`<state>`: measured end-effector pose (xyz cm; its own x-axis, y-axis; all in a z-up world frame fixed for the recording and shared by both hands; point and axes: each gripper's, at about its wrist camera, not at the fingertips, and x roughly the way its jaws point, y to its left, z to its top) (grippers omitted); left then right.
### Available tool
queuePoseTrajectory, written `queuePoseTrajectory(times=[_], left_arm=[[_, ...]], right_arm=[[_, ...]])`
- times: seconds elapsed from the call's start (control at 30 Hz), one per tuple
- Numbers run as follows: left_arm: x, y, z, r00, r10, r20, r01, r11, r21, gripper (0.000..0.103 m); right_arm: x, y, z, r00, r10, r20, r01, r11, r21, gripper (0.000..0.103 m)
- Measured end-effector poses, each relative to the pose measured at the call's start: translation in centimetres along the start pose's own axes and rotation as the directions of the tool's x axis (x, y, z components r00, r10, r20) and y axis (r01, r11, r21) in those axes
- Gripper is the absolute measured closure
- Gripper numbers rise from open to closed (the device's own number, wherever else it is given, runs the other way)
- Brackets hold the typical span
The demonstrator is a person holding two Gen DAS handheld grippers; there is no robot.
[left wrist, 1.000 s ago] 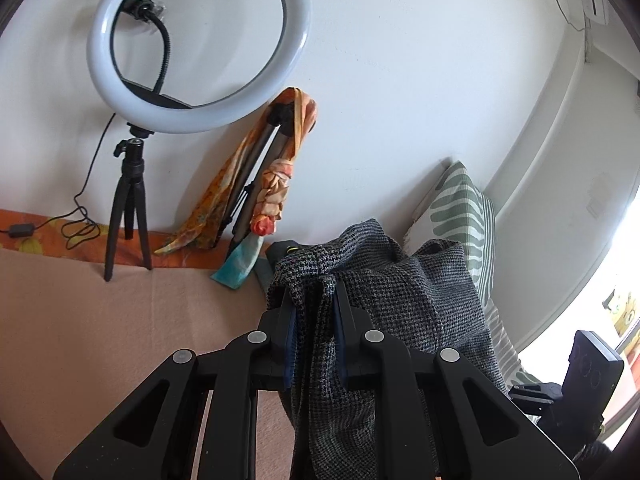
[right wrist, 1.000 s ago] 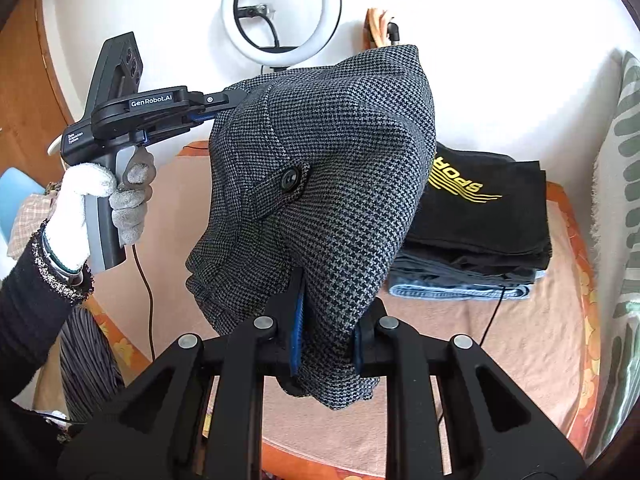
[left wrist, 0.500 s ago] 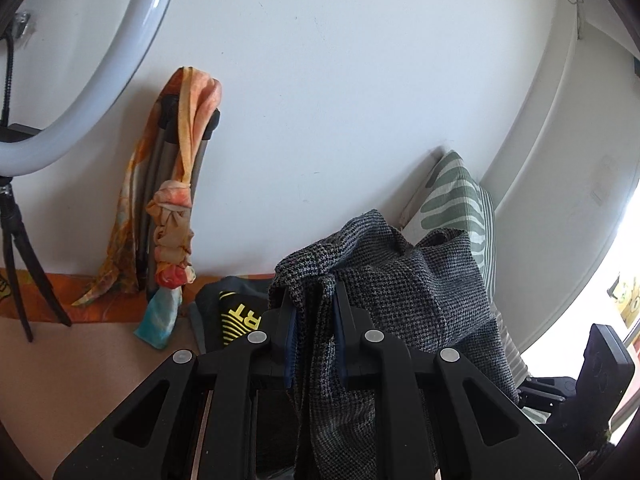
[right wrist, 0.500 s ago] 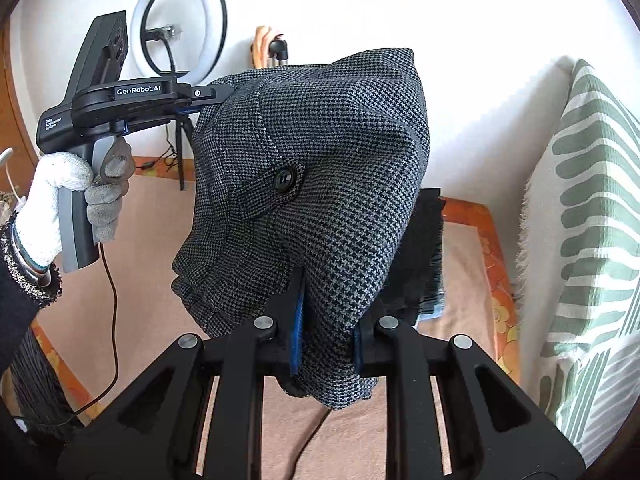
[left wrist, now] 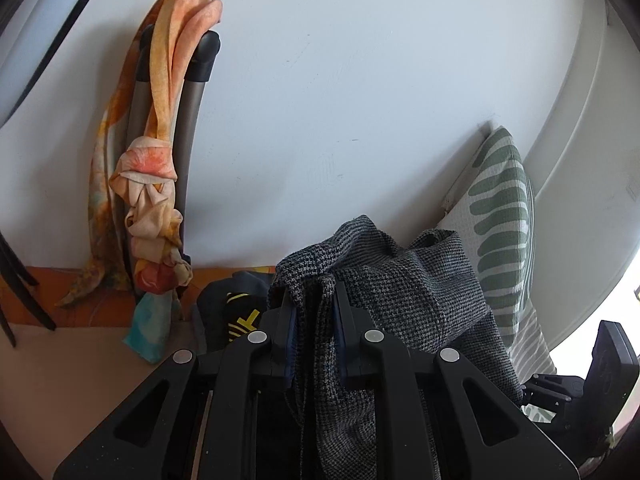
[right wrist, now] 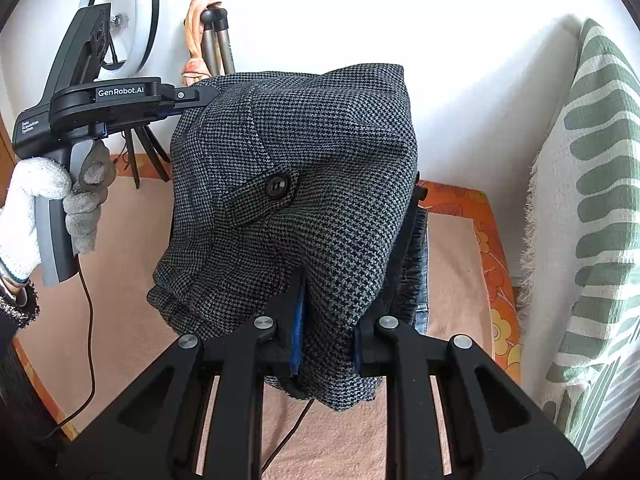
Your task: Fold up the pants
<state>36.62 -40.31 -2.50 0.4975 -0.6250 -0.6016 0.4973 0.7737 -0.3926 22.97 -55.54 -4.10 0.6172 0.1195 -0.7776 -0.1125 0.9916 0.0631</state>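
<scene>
Folded grey houndstooth pants [right wrist: 320,184] hang in the air between both grippers, above the tan-covered surface [right wrist: 132,280]. My right gripper [right wrist: 326,320] is shut on their near lower edge. My left gripper [left wrist: 314,312] is shut on a bunched corner of the pants [left wrist: 400,288]; it also shows in the right wrist view [right wrist: 200,98], held by a gloved hand at the pants' upper left. A buttoned pocket flap [right wrist: 276,186] faces the right camera. The pants hide most of a stack of folded clothes [right wrist: 414,256] behind them.
A black garment with yellow print [left wrist: 240,312] tops the stack by the wall. An orange scarf on a folded tripod [left wrist: 160,152] leans on the wall. A ring light [right wrist: 120,20] stands at the back left. A green-striped pillow [right wrist: 592,200] lines the right side.
Both grippers have carried the pants to the right, toward the stack and the pillow. The ring light slid out of the left view. Both grips are unchanged.
</scene>
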Motion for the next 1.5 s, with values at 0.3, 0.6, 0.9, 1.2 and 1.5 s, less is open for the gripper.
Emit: queuePoseTrajectory(times=[0.3, 0.6, 0.9, 1.2, 1.5], left_arm=[[3.3, -0.3, -1.0, 0.988, 0.139, -0.065, -0.134, 0.988, 0.076, 0.084], [1.8, -0.7, -0.4, 0.960, 0.280, -0.027, -0.276, 0.956, 0.104, 0.048], [-3.0, -2.7, -0.2, 0.964, 0.263, 0.051, -0.268, 0.946, 0.181, 0.042], [-7.8, -5.2, -1.2, 0.971, 0.215, 0.106, -0.233, 0.947, 0.220, 0.029], [-12.6, -6.5, -4.3, 0.976, 0.180, 0.124, -0.208, 0.939, 0.273, 0.023]], right_arm=[[2.8, -1.7, -0.9, 0.999, -0.013, -0.053, 0.016, 0.998, 0.057, 0.078], [2.2, -1.5, -0.8, 0.996, -0.079, -0.051, 0.082, 0.995, 0.063, 0.046], [-0.3, -0.3, -0.8, 0.993, -0.116, -0.018, 0.117, 0.989, 0.089, 0.034], [-5.4, 2.5, -1.4, 0.981, -0.188, 0.047, 0.182, 0.978, 0.100, 0.017], [-9.6, 6.7, -3.0, 0.956, -0.267, 0.123, 0.258, 0.962, 0.084, 0.001]])
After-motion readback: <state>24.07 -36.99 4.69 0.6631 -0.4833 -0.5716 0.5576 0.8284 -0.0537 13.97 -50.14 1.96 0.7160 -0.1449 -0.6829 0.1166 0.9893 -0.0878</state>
